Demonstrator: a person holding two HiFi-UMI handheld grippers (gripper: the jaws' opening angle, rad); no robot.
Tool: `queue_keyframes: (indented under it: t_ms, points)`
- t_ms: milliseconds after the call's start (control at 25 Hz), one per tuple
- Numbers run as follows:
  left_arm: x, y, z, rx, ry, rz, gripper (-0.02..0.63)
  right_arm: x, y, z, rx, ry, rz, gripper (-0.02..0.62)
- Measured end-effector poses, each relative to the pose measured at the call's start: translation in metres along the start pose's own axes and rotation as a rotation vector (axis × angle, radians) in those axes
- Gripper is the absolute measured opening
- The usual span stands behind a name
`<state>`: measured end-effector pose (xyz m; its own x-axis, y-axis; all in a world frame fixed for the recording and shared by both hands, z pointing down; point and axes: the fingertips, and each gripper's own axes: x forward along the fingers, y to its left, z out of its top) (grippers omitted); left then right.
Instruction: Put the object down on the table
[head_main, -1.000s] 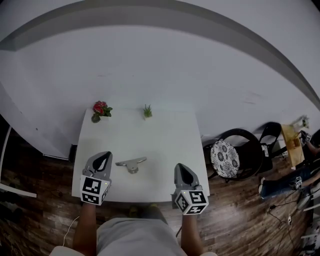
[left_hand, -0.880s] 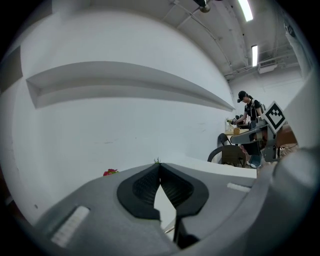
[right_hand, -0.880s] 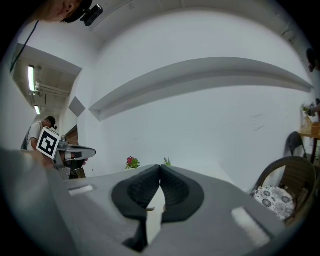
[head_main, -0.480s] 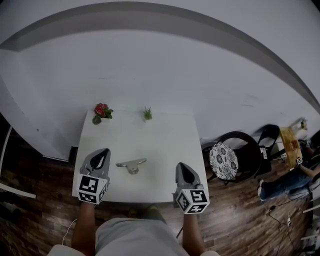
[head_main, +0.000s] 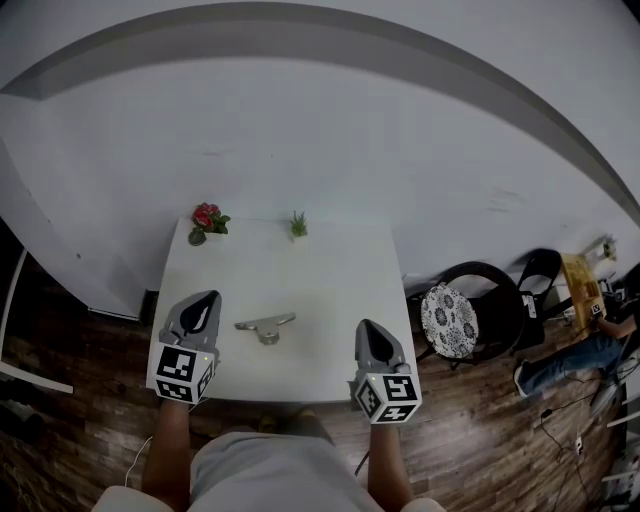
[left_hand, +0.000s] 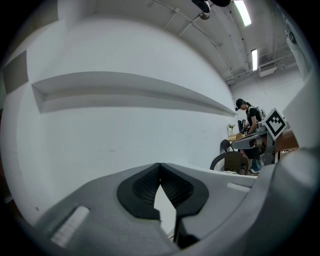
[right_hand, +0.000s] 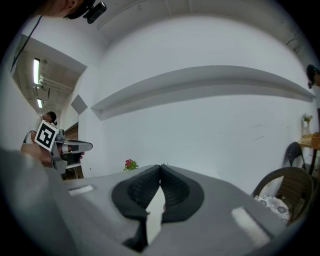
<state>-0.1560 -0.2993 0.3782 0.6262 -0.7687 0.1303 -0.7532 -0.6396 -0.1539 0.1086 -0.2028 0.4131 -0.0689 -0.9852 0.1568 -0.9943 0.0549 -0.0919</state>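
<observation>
Jaws of L gripper (head_main: 208, 301) & R gripper (head_main: 365, 329) closed, empty; metal object (head_main: 265, 326) on table (head_main: 300, 265)

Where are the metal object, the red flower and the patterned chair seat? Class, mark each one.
metal object (head_main: 265, 325): head view, middle of its bar.
red flower (head_main: 204, 214): head view, on the blossoms.
patterned chair seat (head_main: 449, 318): head view, centre of the cushion.

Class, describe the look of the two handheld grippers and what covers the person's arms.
Both the left gripper and right gripper are grey moulded shells tapering to a point, lined with black ribbed pads. Each carries a white cube with black square markers at its rear. No sleeves cover the forearms.
</observation>
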Motion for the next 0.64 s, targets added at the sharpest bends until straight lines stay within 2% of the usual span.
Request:
queue_keyframes:
  t_ms: [640]
  points:
    - [0.0005,0.0026,-0.0007,-0.023,-0.011,0.008,0.008,0.0038,-0.0035,0.0053,-0.007,-0.021,-0.008,0.003]
